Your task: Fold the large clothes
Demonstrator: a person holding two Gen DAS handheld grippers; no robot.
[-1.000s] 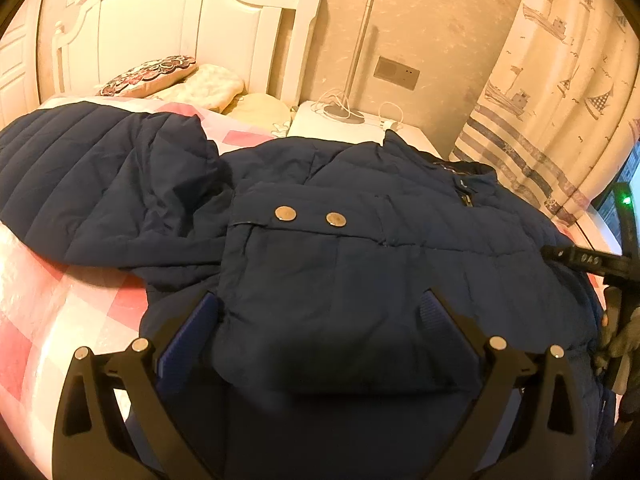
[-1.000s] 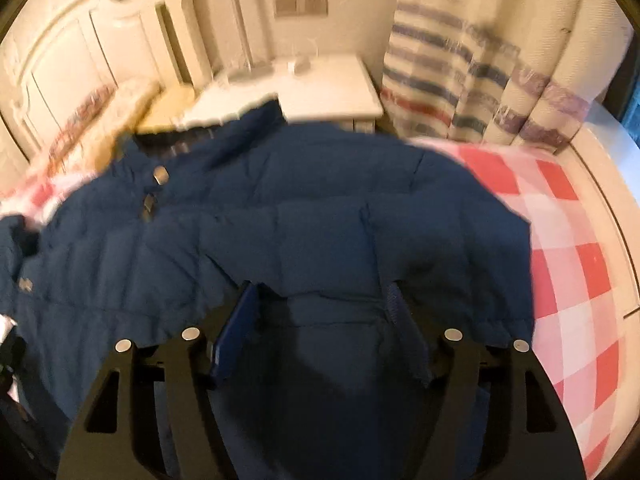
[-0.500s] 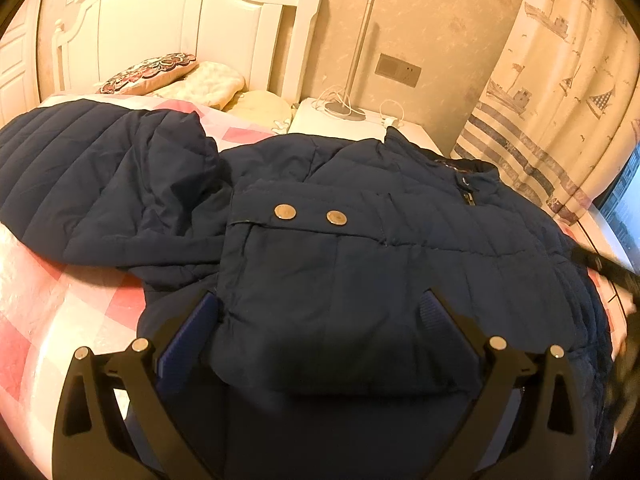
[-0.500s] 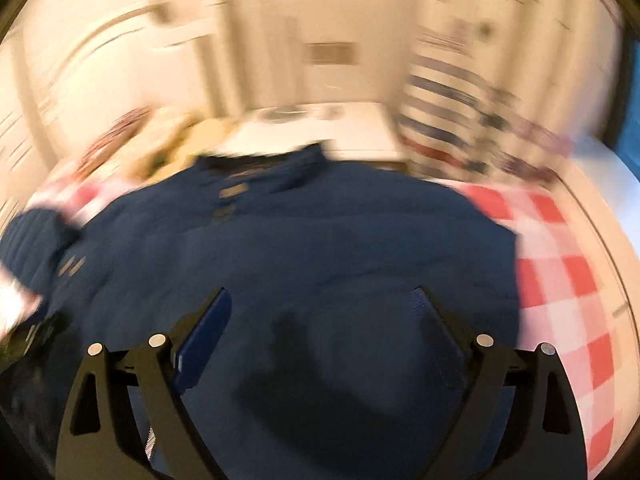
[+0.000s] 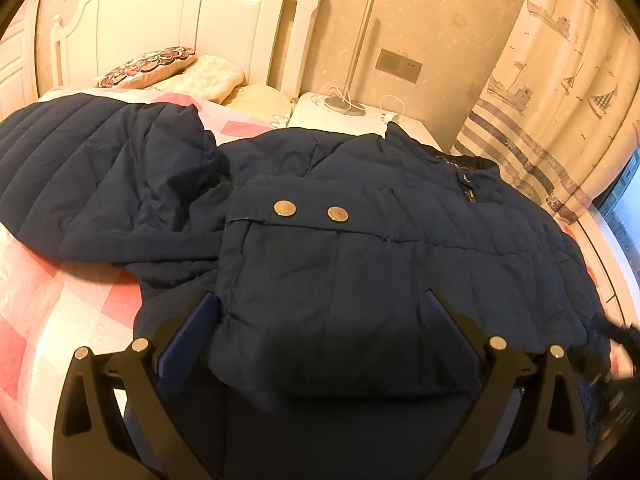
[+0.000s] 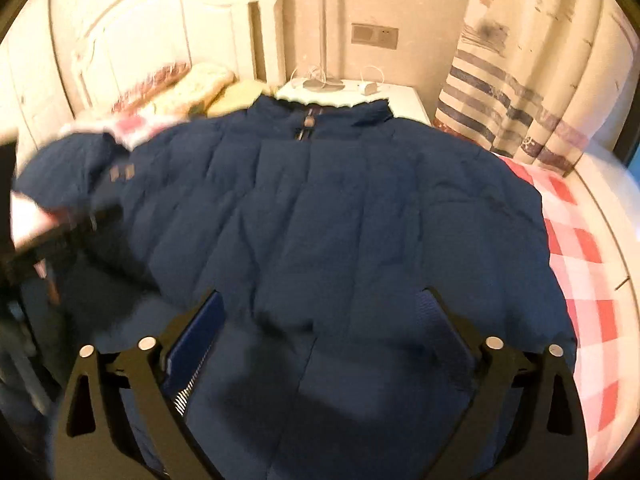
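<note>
Navy padded jacket [image 6: 340,208] lay spread front-up on the checked bed [image 6: 580,256], collar toward the nightstand [image 5: 360,120]; a cuff with two snaps [image 5: 308,212] was folded across its chest. We judged the other side needs folding in next: grip at the seam, lift low, lay flat. Left hand-held gripper [image 5: 320,316] and right hand-held gripper [image 6: 320,312] both gaped wide over the cloth, holding nothing

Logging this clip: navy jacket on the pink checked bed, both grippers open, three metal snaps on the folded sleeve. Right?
Not quite: the left wrist view shows two metal snaps on the folded sleeve, not three. The navy jacket, bed and open left gripper and right gripper stand.
</note>
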